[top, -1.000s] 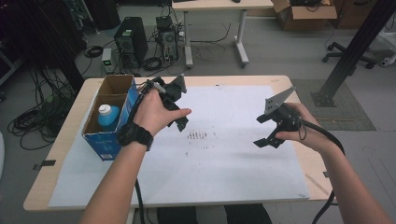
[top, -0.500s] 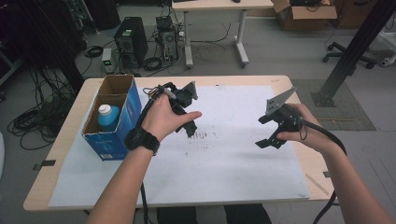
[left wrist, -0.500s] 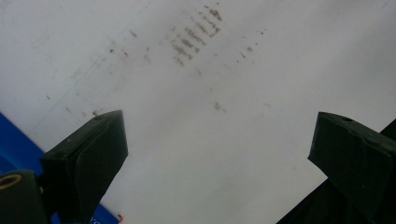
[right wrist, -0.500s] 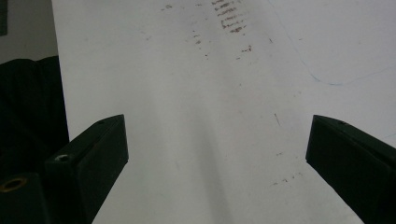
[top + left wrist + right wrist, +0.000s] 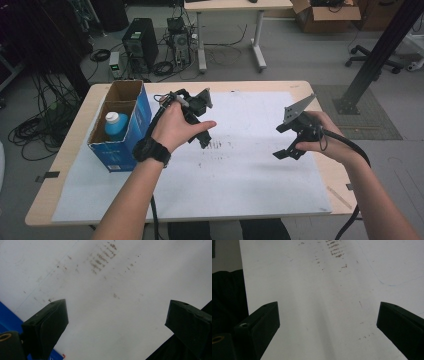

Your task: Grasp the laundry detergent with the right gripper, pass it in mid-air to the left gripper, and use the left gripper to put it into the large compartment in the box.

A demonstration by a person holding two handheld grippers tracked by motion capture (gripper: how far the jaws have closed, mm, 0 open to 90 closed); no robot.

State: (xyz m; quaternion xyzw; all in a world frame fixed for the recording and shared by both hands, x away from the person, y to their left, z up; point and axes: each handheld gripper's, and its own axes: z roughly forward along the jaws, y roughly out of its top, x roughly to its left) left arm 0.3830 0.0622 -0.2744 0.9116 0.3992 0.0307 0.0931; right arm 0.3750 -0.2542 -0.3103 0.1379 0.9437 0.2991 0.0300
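Note:
My left gripper [image 5: 202, 131] hangs over the middle of a white paper sheet [image 5: 240, 175], just left of a patch of dark smudge marks [image 5: 215, 146]. Its jaws stand wide apart over bare paper, so the left gripper [image 5: 116, 315] is open and holds nothing; the smudge marks [image 5: 102, 257] lie ahead of it. My right gripper [image 5: 282, 141] is held above the sheet's right side, pointing left. The right gripper [image 5: 328, 315] is open too, with nothing between its jaws and the smudge marks [image 5: 334, 247] far ahead.
A blue-sided cardboard box [image 5: 125, 130] stands open at the table's left, holding a blue bottle [image 5: 116, 125] with a white cap. The box's blue side [image 5: 7, 320] shows beside my left jaw. The wooden table [image 5: 65, 165] rims the sheet. A thin blue pen line [image 5: 387, 283] crosses the paper.
My left gripper has moved right, away from the box and toward the smudge marks at mid-sheet. The right gripper has stayed nearly still.

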